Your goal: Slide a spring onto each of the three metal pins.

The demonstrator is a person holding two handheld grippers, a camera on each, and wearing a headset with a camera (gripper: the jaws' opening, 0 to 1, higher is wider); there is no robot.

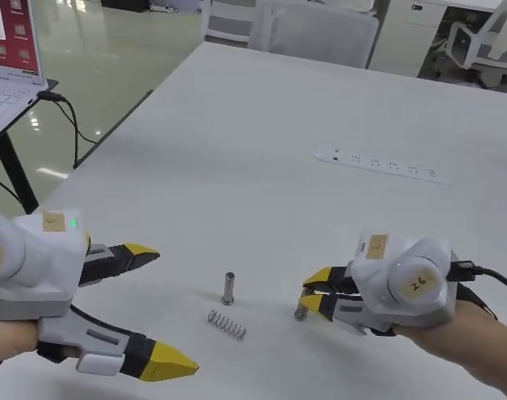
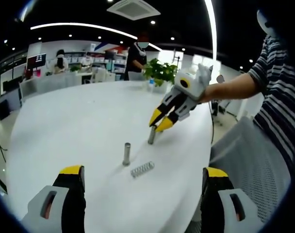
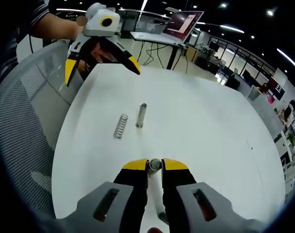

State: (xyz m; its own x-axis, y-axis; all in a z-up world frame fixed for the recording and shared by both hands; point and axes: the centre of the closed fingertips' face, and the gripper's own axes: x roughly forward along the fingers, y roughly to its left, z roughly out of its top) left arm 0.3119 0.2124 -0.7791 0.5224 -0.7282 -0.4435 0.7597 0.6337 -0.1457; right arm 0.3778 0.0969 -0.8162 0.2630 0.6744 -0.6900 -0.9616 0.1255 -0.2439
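Note:
A bare metal pin stands upright on the white table, with a loose spring lying just in front of it. My left gripper is open to their left, nothing between its fingers; in the left gripper view the pin and spring lie ahead of my left gripper. My right gripper is shut on a spring that seems to sit on a second upright pin. The right gripper view shows the coil end between the yellow tips.
A white power strip lies farther back on the right. A laptop on a stand with a black cable is beyond the table's left edge. Chairs stand at the far end.

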